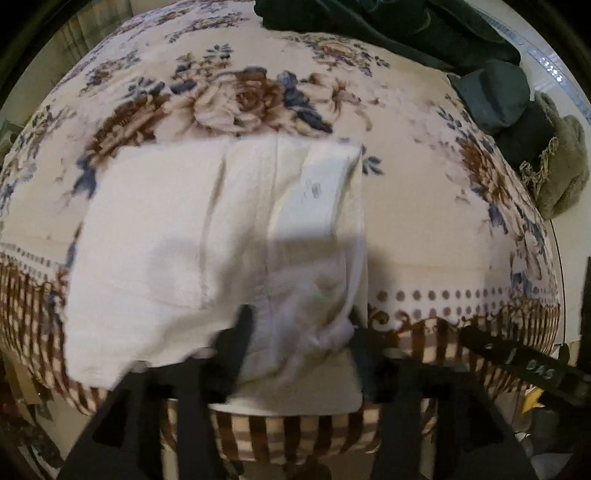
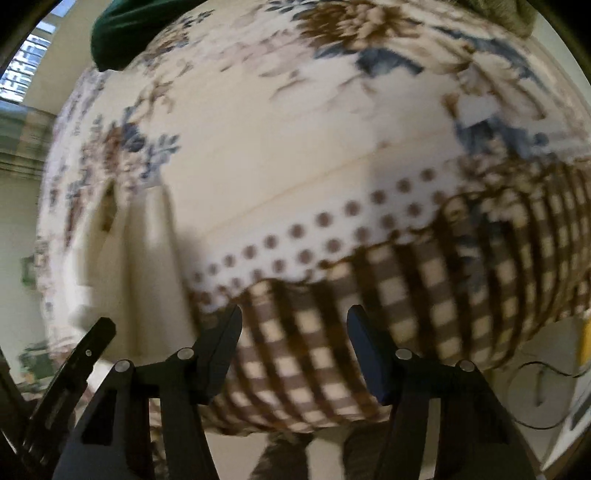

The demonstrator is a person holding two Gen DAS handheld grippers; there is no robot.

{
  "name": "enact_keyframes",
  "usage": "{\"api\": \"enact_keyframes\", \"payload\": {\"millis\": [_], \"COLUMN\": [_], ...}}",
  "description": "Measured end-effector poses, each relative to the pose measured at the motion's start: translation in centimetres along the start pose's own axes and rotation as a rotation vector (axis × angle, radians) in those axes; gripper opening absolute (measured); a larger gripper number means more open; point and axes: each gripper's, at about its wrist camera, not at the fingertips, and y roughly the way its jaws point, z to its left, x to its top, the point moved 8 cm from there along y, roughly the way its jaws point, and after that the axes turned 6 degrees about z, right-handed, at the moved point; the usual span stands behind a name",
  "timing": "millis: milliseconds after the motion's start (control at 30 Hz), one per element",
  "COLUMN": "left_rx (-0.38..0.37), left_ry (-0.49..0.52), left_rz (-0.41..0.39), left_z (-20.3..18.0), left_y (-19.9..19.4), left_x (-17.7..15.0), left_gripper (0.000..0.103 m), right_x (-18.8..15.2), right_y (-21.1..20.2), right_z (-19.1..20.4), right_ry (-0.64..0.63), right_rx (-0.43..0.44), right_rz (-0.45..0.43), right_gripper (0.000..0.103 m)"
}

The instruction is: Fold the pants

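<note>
White pants point(image 1: 221, 236) lie folded in a flat block on a floral blanket point(image 1: 417, 206) with a brown checked border. My left gripper point(image 1: 299, 328) is at the pants' near edge, its black fingers point(image 1: 240, 332) wide apart with bunched cloth between them; it does not pinch the cloth. My right gripper point(image 2: 293, 325) is open and empty above the checked border point(image 2: 332, 332), to the right of the pants point(image 2: 147, 266), which show blurred at the left of the right wrist view.
Dark green clothes point(image 1: 388, 26) and a grey-green furry garment point(image 1: 561, 170) lie at the far right of the bed. The other gripper's black body point(image 1: 517, 362) sits at the right. The bed edge point(image 2: 295, 424) is near; cables and floor point(image 2: 543, 387) lie below.
</note>
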Motion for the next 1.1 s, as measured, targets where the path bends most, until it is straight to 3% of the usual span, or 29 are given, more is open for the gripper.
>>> {"api": "enact_keyframes", "payload": {"millis": [100, 200, 400, 600, 667, 700, 733, 767, 833, 933, 1100], "left_rx": [0.012, 0.037, 0.141, 0.228, 0.248, 0.256, 0.253, 0.236, 0.225, 0.184, 0.074], "left_ry": [-0.004, -0.055, -0.225, -0.337, -0.345, -0.346, -0.349, -0.354, -0.362, -0.371, -0.356], "left_rz": [-0.082, -0.166, -0.155, -0.110, -0.119, -0.126, -0.133, -0.140, -0.141, -0.145, -0.151], "left_z": [0.5, 3.2, 12.8, 19.8, 20.9, 21.1, 21.3, 21.3, 21.4, 21.1, 19.6], "left_y": [-3.2, -6.7, -7.7, -6.0, -6.0, -6.0, -6.1, -6.0, -6.0, -6.3, -6.2], "left_x": [1.0, 2.0, 1.8, -0.3, -0.7, -0.7, -0.7, -0.7, -0.6, 0.1, 1.9], "left_gripper": [0.070, 0.071, 0.071, 0.071, 0.071, 0.071, 0.071, 0.071, 0.071, 0.071, 0.071], "right_x": [0.1, 0.3, 1.0, 2.4, 2.6, 2.5, 2.2, 1.9, 1.5, 0.8, 0.3], "right_y": [-0.3, -0.5, 2.9, 7.6, 7.6, 7.5, 7.3, 7.0, 6.1, 3.1, -0.7], "right_z": [1.9, 4.7, 10.6, 13.7, 14.9, 15.5, 16.2, 16.8, 17.3, 16.0, 9.6], "right_ry": [0.003, -0.011, -0.081, -0.096, -0.137, -0.170, -0.203, -0.238, -0.264, -0.225, -0.103], "right_rx": [0.146, 0.292, 0.376, 0.361, 0.364, 0.332, 0.307, 0.271, 0.230, 0.236, 0.214], "right_rz": [0.010, 0.050, 0.132, 0.121, 0.056, 0.030, 0.001, -0.020, -0.058, -0.107, -0.125], "right_gripper": [0.062, 0.066, 0.066, 0.064, 0.036, 0.034, 0.020, 0.015, 0.012, 0.011, 0.011]}}
